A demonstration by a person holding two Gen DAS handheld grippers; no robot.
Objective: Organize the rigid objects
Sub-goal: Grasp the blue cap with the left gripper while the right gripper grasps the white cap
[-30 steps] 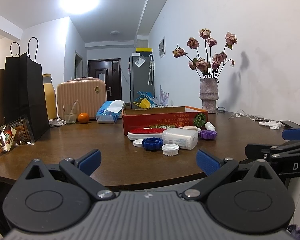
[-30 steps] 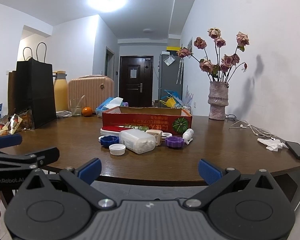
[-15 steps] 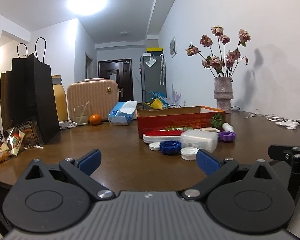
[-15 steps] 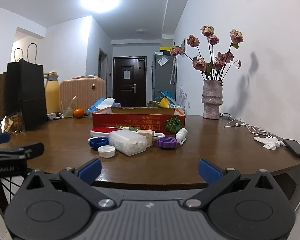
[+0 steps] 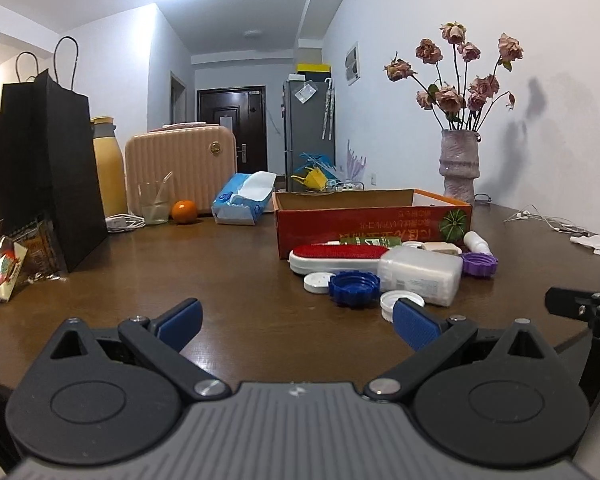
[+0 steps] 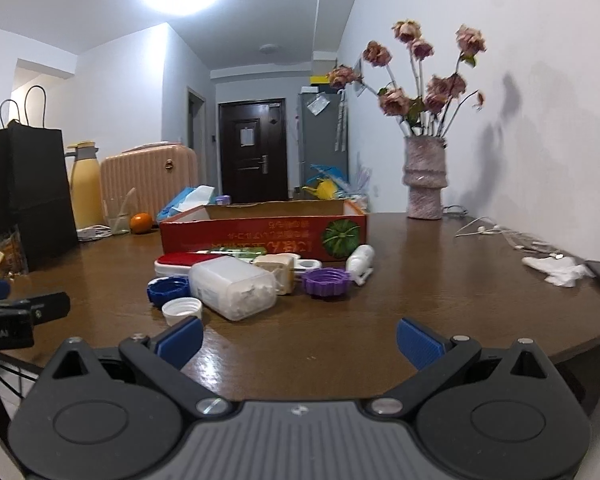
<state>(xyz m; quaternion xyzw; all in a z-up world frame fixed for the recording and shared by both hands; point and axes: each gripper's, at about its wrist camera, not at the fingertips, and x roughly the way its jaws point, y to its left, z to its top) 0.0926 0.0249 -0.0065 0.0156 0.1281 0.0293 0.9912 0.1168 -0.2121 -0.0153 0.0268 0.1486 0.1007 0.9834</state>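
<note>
A cluster of small objects lies on the brown table in front of an open red cardboard box (image 5: 374, 216) (image 6: 264, 228): a clear plastic box (image 5: 420, 270) (image 6: 232, 286), a red and white brush (image 5: 336, 258) (image 6: 180, 262), a blue cap (image 5: 354, 288) (image 6: 168, 290), a white cap (image 5: 400, 302) (image 6: 182, 308), a purple cap (image 5: 480, 264) (image 6: 326, 282) and a small white bottle (image 6: 360, 260). My left gripper (image 5: 296, 318) is open and empty over the table's near edge. My right gripper (image 6: 298, 340) is open and empty, just short of the cluster.
A black paper bag (image 5: 44, 168), snack packets (image 5: 8, 260), a yellow flask (image 5: 108, 164), a pink case (image 5: 180, 168), a glass (image 5: 154, 204), an orange (image 5: 184, 211) and a tissue pack (image 5: 244, 200) stand left and behind. A vase of dried roses (image 6: 424, 176), cables (image 6: 496, 232) and a tissue (image 6: 556, 268) lie right.
Both grippers have moved forward and up over the table's near edge, closer to the cluster. Both stay open and empty.
</note>
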